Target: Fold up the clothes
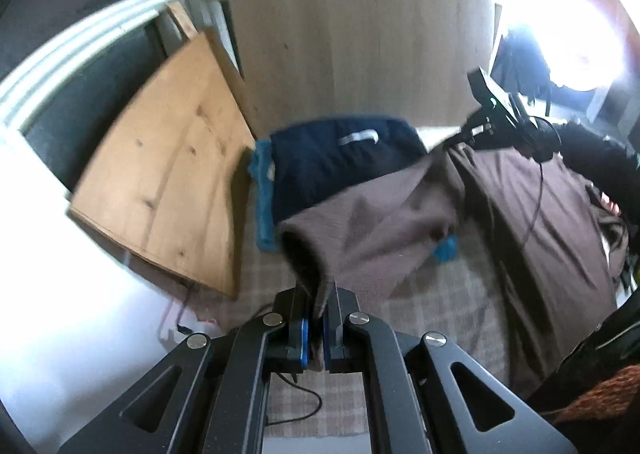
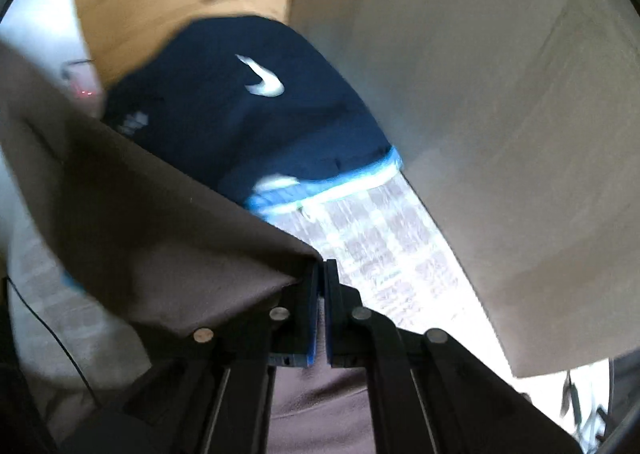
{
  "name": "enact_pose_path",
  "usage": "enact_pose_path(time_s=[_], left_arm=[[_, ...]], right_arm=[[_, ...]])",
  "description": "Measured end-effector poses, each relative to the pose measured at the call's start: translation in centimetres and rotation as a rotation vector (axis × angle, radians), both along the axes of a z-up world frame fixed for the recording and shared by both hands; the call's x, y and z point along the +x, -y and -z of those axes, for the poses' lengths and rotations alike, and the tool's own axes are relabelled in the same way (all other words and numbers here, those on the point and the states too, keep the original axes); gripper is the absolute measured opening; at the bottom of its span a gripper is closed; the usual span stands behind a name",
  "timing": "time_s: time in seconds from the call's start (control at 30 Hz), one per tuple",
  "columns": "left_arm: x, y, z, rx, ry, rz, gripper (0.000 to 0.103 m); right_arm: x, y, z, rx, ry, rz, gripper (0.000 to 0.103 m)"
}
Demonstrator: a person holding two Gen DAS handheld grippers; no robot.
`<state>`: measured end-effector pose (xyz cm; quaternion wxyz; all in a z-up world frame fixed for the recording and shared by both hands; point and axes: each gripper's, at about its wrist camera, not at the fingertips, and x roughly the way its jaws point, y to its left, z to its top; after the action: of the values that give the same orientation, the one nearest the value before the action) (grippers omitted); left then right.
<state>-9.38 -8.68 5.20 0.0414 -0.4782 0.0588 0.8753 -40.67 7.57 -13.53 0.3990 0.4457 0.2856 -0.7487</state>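
- The left gripper (image 1: 322, 308) is clamped on the cuff end of the brown garment (image 1: 520, 214), with cloth pinched between its blue pads; the sleeve runs away from the jaws toward the garment's body.
- The right gripper (image 2: 322, 274) has its jaws closed on another edge of the brown garment (image 2: 160, 222), whose fabric hangs off to the left of the fingers. In the left wrist view the right gripper (image 1: 476, 130) appears at the far side of the garment, held by a person's dark sleeve (image 1: 592, 158).
- The brown garment lies mostly spread on the checked bedcover (image 1: 440, 306), with one sleeve lifted. Judging by this, its fold is only beginning: the body looks unfolded, and most of the work on it remains.
- Beyond it sits a navy garment (image 1: 340, 166) with a white logo, already folded into a neat block on top of a light blue folded item (image 1: 264, 198). These two seem done.
- A small blue scrap (image 1: 444, 248) peeks from under the brown sleeve; what it is I cannot tell.
- No basket, box or drawer is visible, so nothing can be said of containers.
- Farthest off stand a wooden board (image 1: 160, 182) and a pale panel (image 1: 360, 34).
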Motion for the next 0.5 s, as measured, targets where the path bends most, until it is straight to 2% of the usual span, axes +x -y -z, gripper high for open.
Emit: enact_pose_path(time_s=[0.13,0.23,0.27,0.33,0.47,0.5], left_arm=[[0.5,-1.4,1.3,0.011,0.023,0.058,0.004],[1.0,-2.1,0.9,0.027,0.008,0.092,0.003],[1.2,-2.4,0.6,0.032,-0.002,0.108,0.003],[1.7,-3.4,-0.2,0.034,-0.024,0.150,0.003],[2.8,-6.1,-1.2,0.023,-0.052,0.223,0.003],[3.1,-6.8,-1.4,0.016,-0.056,0.233,0.003]], right_arm=[[0.7,0.6,1.7,0.032,-0.017,0.053,0.003],[0.0,-0.2,1.2,0.020,0.032,0.120,0.006],[-0.2,-0.8,0.7,0.022,0.044,0.153,0.010],[-0.3,-2.7,-0.7,0.001,0.056,0.221,0.031],[0.7,-8.3,-2.4,-0.053,0.125,0.369,0.031],[1.8,-8.8,-1.8,-0.027,0.142,0.390,0.025]])
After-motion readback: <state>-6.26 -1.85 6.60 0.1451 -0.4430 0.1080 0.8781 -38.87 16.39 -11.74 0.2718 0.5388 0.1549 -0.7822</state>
